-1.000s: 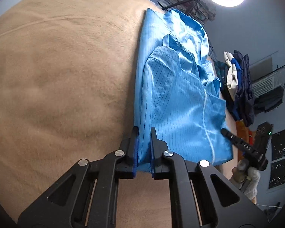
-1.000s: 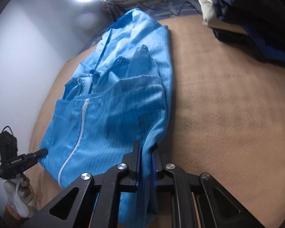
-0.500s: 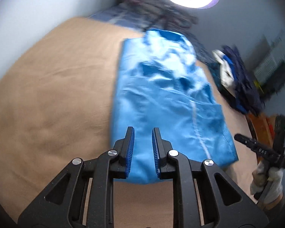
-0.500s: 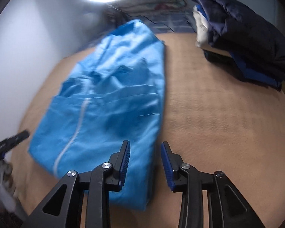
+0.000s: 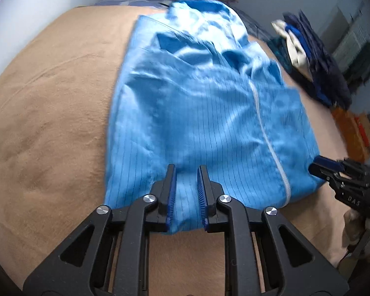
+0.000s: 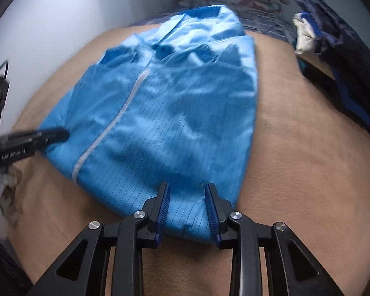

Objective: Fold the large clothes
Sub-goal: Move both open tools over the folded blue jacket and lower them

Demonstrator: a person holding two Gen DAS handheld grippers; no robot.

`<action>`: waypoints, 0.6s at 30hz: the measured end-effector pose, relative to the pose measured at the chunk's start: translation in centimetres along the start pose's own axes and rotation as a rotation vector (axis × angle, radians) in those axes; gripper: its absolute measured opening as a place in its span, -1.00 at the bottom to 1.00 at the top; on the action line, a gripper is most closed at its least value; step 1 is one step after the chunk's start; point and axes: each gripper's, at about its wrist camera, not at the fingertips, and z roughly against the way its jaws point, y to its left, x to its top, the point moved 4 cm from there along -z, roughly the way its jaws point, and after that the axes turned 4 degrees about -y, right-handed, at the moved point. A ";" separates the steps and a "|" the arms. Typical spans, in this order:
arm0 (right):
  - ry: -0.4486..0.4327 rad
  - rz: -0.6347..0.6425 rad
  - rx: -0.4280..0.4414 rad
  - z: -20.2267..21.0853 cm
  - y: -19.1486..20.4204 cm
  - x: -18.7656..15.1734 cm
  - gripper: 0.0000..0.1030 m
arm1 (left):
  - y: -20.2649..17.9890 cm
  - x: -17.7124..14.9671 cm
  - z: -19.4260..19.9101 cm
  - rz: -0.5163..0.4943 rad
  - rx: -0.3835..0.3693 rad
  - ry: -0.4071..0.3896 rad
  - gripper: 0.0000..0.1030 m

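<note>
A light blue pinstriped garment (image 5: 204, 113) with a white zipper (image 5: 268, 138) lies folded lengthwise on the tan surface (image 5: 49, 113). It also shows in the right wrist view (image 6: 165, 113). My left gripper (image 5: 186, 172) is open, its jaws apart just above the garment's near hem. My right gripper (image 6: 188, 190) is open wider, over the near hem on the other side. Each gripper shows at the edge of the other's view, the right one (image 5: 333, 170) and the left one (image 6: 32, 140) by the hem corners.
A pile of dark blue and white clothes (image 5: 313, 56) lies at the far right of the surface, also in the right wrist view (image 6: 342, 61). An orange box (image 5: 352, 133) sits beyond the right edge. A wall (image 6: 49, 24) runs along the left.
Both grippers were shut on the garment's hem edges. They have let go, opened and pulled back toward the near hem. The garment now lies flat.
</note>
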 end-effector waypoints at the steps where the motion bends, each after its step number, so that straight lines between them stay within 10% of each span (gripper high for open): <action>1: -0.013 -0.002 -0.009 0.5 0.0 0.2 -0.40 | 0.1 0.1 0.7 0.010 -0.002 -0.013 -0.68; 18: -0.329 -0.003 -0.045 21.3 4.1 3.2 -0.03 | -2.3 3.6 23.6 -0.001 -0.126 -0.282 -0.43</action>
